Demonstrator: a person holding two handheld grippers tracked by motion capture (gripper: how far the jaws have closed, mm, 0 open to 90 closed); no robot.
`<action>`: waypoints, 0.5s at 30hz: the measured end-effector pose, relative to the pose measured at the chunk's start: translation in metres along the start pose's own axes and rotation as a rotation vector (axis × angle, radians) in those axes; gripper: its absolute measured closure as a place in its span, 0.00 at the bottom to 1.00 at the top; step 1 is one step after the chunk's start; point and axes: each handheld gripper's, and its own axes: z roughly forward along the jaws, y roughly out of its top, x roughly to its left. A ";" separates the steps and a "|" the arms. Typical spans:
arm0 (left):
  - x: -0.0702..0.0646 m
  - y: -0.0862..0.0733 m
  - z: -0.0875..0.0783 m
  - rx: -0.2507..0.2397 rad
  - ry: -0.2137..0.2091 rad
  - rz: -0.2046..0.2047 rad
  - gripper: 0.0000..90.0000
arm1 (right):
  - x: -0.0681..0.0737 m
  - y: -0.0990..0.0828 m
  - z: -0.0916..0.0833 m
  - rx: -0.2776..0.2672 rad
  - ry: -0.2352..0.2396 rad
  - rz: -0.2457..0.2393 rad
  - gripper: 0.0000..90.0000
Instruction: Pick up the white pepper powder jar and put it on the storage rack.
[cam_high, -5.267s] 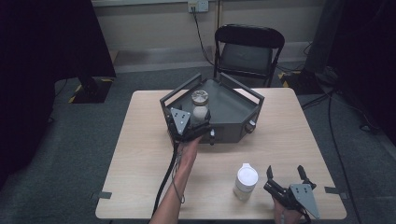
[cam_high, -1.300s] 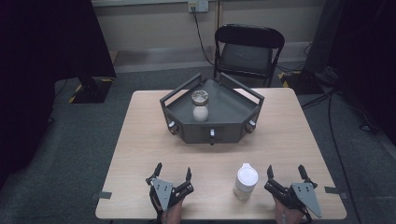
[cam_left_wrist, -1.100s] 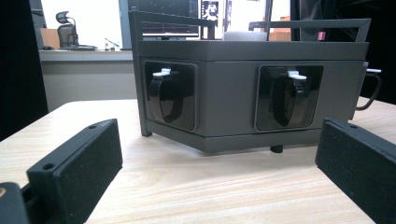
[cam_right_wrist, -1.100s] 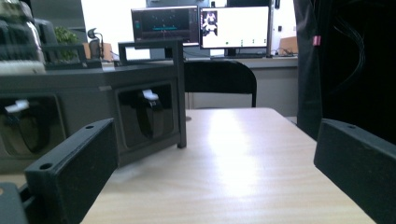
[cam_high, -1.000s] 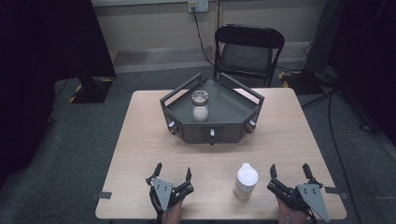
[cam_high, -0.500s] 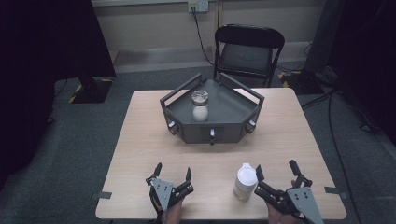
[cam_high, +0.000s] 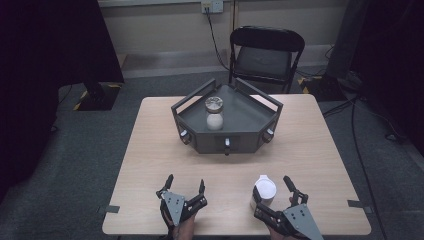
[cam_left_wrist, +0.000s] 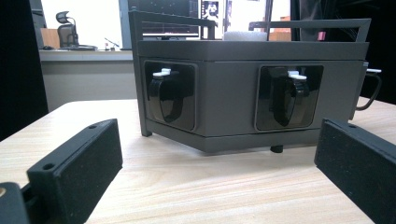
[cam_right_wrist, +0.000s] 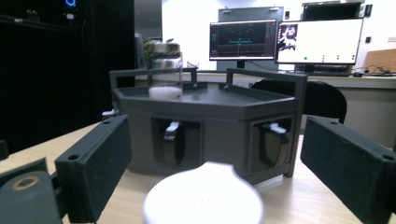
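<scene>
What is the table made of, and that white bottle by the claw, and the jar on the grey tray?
The table looks like pale wood or laminate, with visible grain. The white bottle seems matte plastic, opaque and smooth. The jar looks like clear glass with a shiny metal-looking lid. The grey tray looks like matte painted metal or plastic.

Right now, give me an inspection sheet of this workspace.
Surface: light wooden table, dry, taped at its near corners.
Job's things: white bottle upright near the front edge, between the right gripper's jaws; pads not pressing it.
Clutter: grey angular tray holding a glass jar and a small white bottle.
Grippers: left gripper open, resting; right gripper jaws have just been closing.
Cables: wall cord; floor cable.
Surroundings: folding chair, monitors.
</scene>
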 end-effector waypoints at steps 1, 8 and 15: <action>0.000 0.000 0.000 0.000 0.000 0.000 0.00 | 0.000 0.000 0.000 0.000 0.000 0.000 0.10; -0.001 0.000 0.000 0.000 0.006 0.001 0.00 | 0.001 -0.004 0.001 0.044 0.018 -0.007 0.15; -0.001 0.000 0.000 0.000 0.007 0.001 0.00 | -0.006 -0.010 0.004 0.102 0.030 0.004 0.21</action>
